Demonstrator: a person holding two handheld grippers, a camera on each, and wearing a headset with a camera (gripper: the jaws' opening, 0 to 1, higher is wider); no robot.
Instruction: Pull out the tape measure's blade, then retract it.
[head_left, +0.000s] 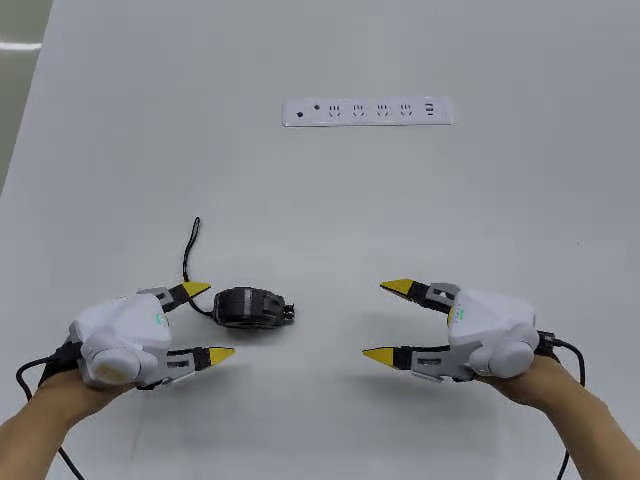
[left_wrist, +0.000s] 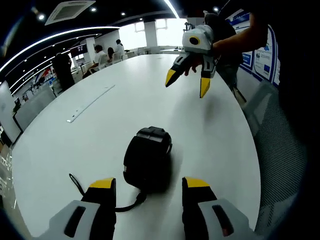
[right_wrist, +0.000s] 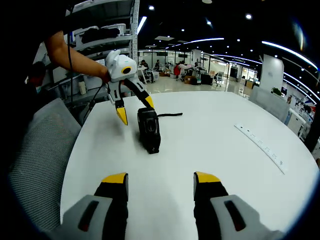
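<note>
Here, white office table (head_left: 300, 200), power strip (head_left: 367, 111), tape measure (head_left: 250, 307) just ahead of released left gripper (head_left: 210, 321), right gripper (head_left: 386, 320) likewise released.

Blade tip of tape measure (head_left: 250, 307) indistinct.

- Head view looks steeply down on the table (head_left: 330, 190) from above.
- Left gripper view sits low, close behind the tape measure (left_wrist: 147, 157), facing the right gripper (left_wrist: 187, 86).
- Right gripper view faces back from farther off; all three share the tape measure and, seemingly, the power strip (right_wrist: 260, 142).
</note>
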